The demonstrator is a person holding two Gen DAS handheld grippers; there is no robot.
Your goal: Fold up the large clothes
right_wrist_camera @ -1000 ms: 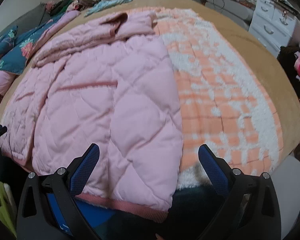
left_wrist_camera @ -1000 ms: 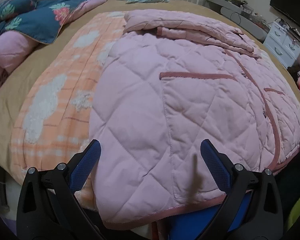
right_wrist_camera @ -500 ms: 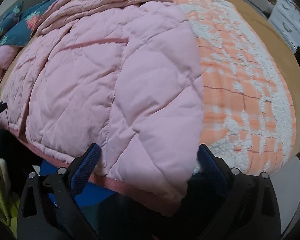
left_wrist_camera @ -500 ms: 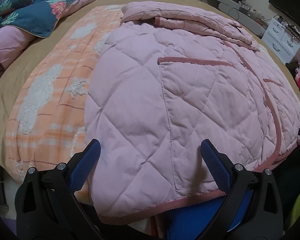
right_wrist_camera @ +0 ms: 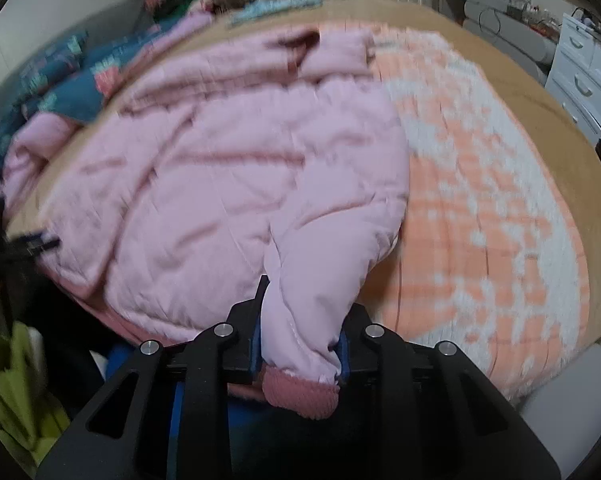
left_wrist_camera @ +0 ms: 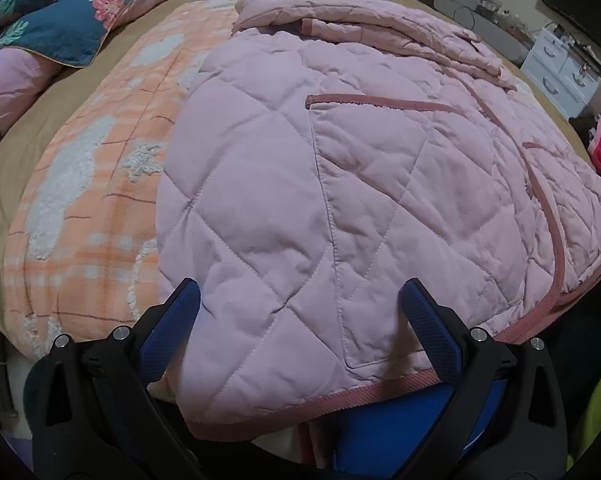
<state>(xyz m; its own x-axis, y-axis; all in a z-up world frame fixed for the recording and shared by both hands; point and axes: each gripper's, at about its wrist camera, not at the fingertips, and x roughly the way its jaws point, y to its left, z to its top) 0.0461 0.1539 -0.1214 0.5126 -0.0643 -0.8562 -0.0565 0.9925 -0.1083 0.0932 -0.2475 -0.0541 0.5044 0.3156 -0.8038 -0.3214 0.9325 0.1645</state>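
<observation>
1. Your right gripper (right_wrist_camera: 300, 344) has just closed, pinching the coat's (right_wrist_camera: 228, 184) hem corner.
2. Your left gripper (left_wrist_camera: 300, 320) gapes wide over the hem, holding nothing.
3. The coat lies spread on the bed (left_wrist_camera: 4, 184).

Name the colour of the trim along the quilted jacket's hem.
Darker dusty pink trim against the pale pink quilted jacket; clearest in the left wrist view.

Pink quilted jacket (left_wrist_camera: 340, 184) spread flat on bed (darker pink trim), one hem corner bunched, lifted.
</observation>
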